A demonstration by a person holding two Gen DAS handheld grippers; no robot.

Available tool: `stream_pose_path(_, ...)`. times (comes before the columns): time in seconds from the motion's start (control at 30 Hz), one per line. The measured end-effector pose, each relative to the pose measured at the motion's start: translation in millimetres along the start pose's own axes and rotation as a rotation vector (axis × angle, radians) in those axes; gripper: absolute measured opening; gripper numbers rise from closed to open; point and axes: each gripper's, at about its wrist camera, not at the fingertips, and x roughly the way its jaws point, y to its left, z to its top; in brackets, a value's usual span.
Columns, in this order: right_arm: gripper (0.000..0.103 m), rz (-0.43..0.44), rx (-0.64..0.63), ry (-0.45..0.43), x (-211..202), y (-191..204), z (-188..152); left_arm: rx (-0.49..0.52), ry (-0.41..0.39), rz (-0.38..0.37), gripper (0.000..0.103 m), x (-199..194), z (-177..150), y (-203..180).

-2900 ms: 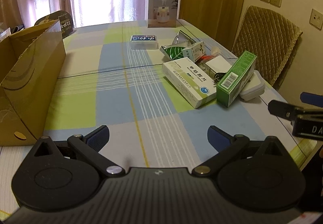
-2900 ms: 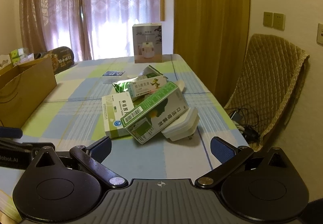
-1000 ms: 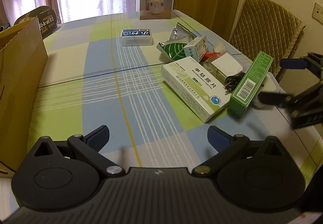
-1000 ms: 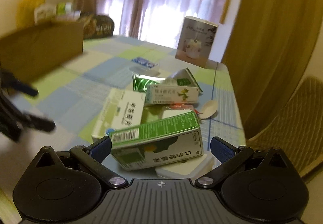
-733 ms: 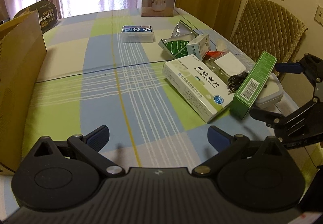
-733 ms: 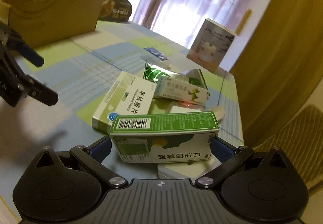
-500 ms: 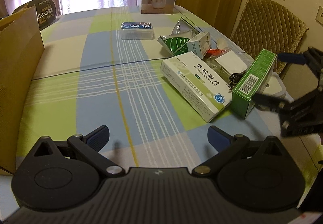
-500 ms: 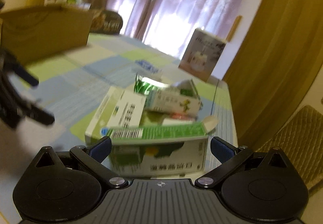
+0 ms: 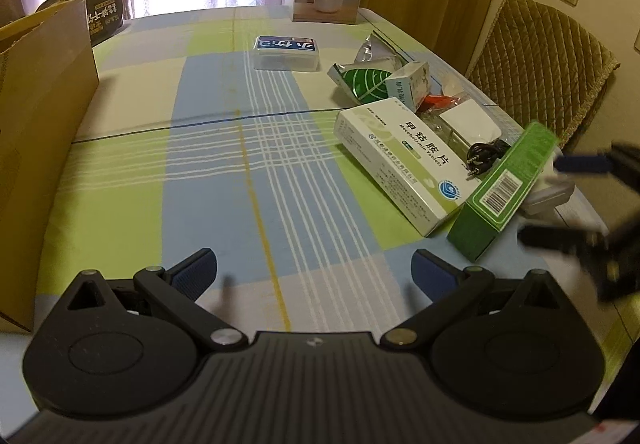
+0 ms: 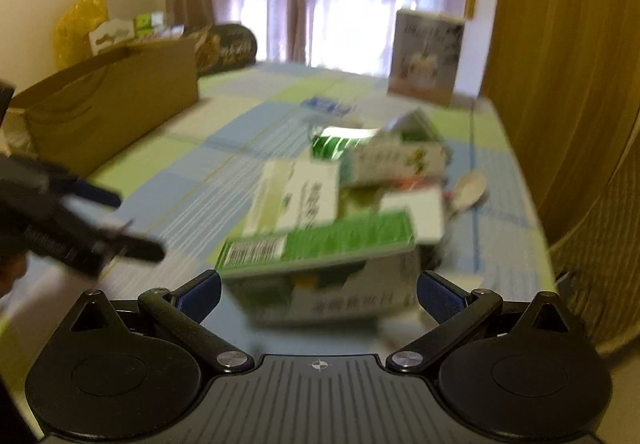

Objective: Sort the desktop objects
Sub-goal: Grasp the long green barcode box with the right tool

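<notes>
The right tool [image 10: 319, 290] stood wide, its two blue-padded fingers [image 10: 199, 291] flanking the green box [image 10: 320, 244] without a visible grip on it; the view was blurred, so contact could not be judged. Half a second earlier the box sat in much the same place between the fingers, and nearly three seconds earlier it lay well ahead of the tool, leaning on the white case. In the left wrist view the green box [image 9: 505, 191] leaned on its long edge against the white case [image 9: 550, 193], just beside the large white medicine box [image 9: 400, 160], well ahead and to the right of the left tool [image 9: 313, 269]. The right tool [image 9: 576, 200] showed there as a dark blur at the box's far-right side, one finger behind it and one in front.

The left tool was also wide, holding nothing, hovering over bare checked tabletop [image 9: 248, 180]; its place had barely changed over the last second. The brown cardboard box [image 9: 36, 116] stood to its left. Farther ahead lay the blue-topped tissue pack [image 9: 286, 51], the green foil pouch [image 9: 362, 82] and a small white carton [image 9: 409, 86].
</notes>
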Motion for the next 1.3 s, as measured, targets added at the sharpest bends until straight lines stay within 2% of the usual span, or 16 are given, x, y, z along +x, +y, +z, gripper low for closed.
stream_pose_path(0.1,0.101,0.022,-0.028,0.035,-0.8,10.9,-7.2,0.000,-0.004,0.000,0.102,-2.6,-1.1,1.0)
stream_pose_path(0.2,0.101,-0.041,-0.097,-0.003,-7.5,18.0,-6.4,0.003,-0.008,0.007,0.102,-5.9,-1.9,3.2)
stream_pose_path(0.3,0.101,-0.073,-0.084,-0.053,-9.1,17.9,2.2,-0.003,-0.010,0.015,0.102,-6.7,-1.6,7.0)
stream_pose_path(0.43,0.101,-0.093,-0.149,-0.069,4.4,29.0,9.5,-0.016,-0.015,0.025,0.102,-6.7,-0.8,14.2)
stream_pose_path(0.53,0.101,-0.153,-0.233,-0.099,15.7,41.5,13.1,-0.020,-0.012,0.031,0.102,-5.3,-1.5,18.2)
stream_pose_path(0.63,0.101,-0.178,-0.229,-0.116,28.0,45.8,19.8,-0.030,-0.007,0.033,0.102,-2.4,-3.2,20.9)
stream_pose_path(0.7,0.101,-0.200,-0.205,-0.104,37.1,47.1,23.5,-0.035,-0.009,0.031,0.102,-1.9,-4.1,21.8)
stream_pose_path(0.8,0.101,-0.264,-0.200,-0.041,51.8,49.0,24.1,-0.039,-0.009,0.026,0.102,-1.9,-4.4,21.7)
stream_pose_path(1.03,0.101,-0.319,-0.282,0.061,37.6,46.5,6.6,-0.044,-0.017,0.005,0.102,-5.7,-5.3,21.6)
stream_pose_path(1.17,0.101,-0.365,-0.213,0.099,21.0,31.8,-8.1,-0.041,-0.020,-0.009,0.102,-7.2,-6.6,18.2)
stream_pose_path(1.3,0.101,-0.364,-0.034,0.075,5.1,17.3,-14.3,-0.036,-0.022,-0.020,0.102,-7.4,-5.8,13.4)
